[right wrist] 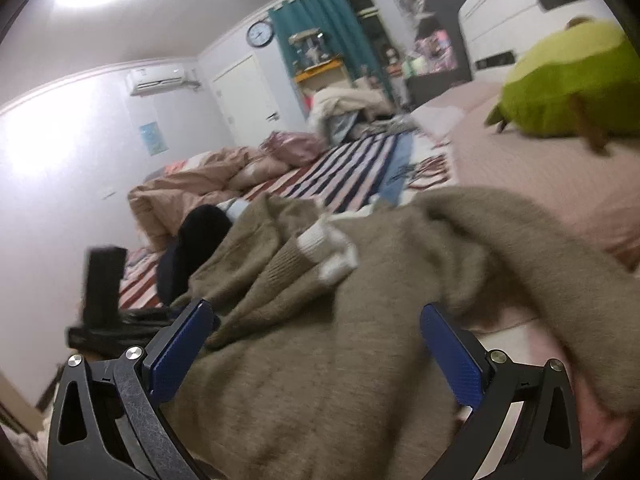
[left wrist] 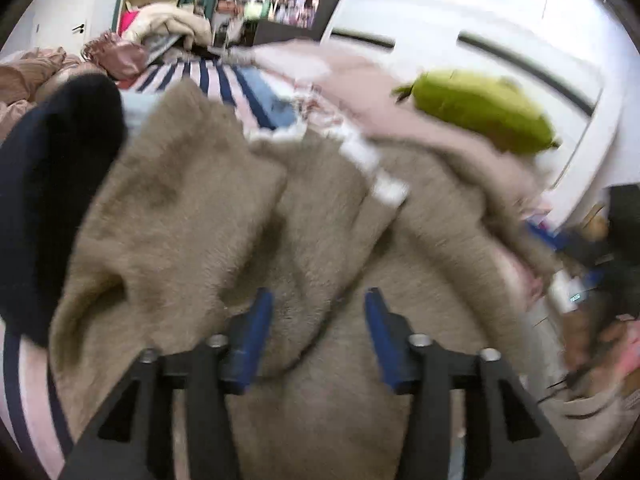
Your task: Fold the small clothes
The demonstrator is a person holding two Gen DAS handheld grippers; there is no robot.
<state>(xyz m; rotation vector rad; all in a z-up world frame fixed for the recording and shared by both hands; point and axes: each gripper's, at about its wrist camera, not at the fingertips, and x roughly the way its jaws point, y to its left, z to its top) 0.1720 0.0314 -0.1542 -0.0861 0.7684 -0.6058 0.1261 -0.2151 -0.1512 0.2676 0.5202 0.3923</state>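
A tan fuzzy sweater (left wrist: 224,216) lies rumpled on the bed and serves as the reference for all positions below. At its left edge sits a dark navy garment (left wrist: 52,184), touching the knit, with a peach duvet (right wrist: 192,184) bunched beyond that. In the right wrist view a black blocky object (right wrist: 102,284) stands left of the sweater, near its hem; what it is cannot be told. Behind the sweater a striped sheet (right wrist: 340,176) runs toward the far wall, where teal curtains (right wrist: 320,24) hang. On the sweater itself, white ribbed cuffs (right wrist: 320,248) show near the middle, folded in among the tan fabric. The left gripper (left wrist: 318,308) hovers over the lower central part of the sweater with its blue pads parted to a moderate gap; tan knit lies beneath that gap, and neither pad visibly presses on it. The right gripper (right wrist: 316,324) stands over the near portion of the sweater with its pads spread wide, fabric showing between them without being clamped. To the right of the sweater a pink blanket (right wrist: 520,168) covers the bed, and a green plush cushion (right wrist: 568,84) rests on it, well apart from the knit. The left view is motion-blurred.
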